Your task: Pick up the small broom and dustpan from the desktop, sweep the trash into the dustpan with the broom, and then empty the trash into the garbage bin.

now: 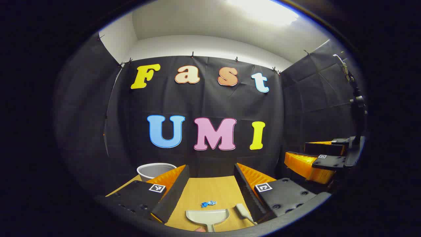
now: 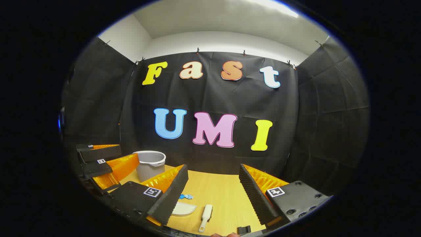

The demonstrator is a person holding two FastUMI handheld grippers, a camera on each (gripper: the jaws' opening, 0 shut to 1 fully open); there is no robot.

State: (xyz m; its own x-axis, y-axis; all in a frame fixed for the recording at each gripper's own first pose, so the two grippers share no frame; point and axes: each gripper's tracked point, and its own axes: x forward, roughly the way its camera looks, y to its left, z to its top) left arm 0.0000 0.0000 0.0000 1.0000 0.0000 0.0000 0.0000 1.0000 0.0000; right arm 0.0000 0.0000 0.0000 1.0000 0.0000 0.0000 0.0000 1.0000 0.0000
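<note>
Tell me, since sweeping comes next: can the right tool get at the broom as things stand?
Probably yes. The right tool is open, and the broom lies on the bare desk between its fingers, apart from the dustpan.

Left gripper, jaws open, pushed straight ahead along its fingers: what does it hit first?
Probably nothing on the desk. The left gripper points level at the booth wall. The dustpan, blue trash and broom lie below that line, the bin off to its left. Depth is unclear, so this is a hedged guess.

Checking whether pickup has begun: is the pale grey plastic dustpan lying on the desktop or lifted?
Lying flat. The pale grey plastic dustpan rests on the wooden desktop, between the open left gripper fingers, untouched.
</note>
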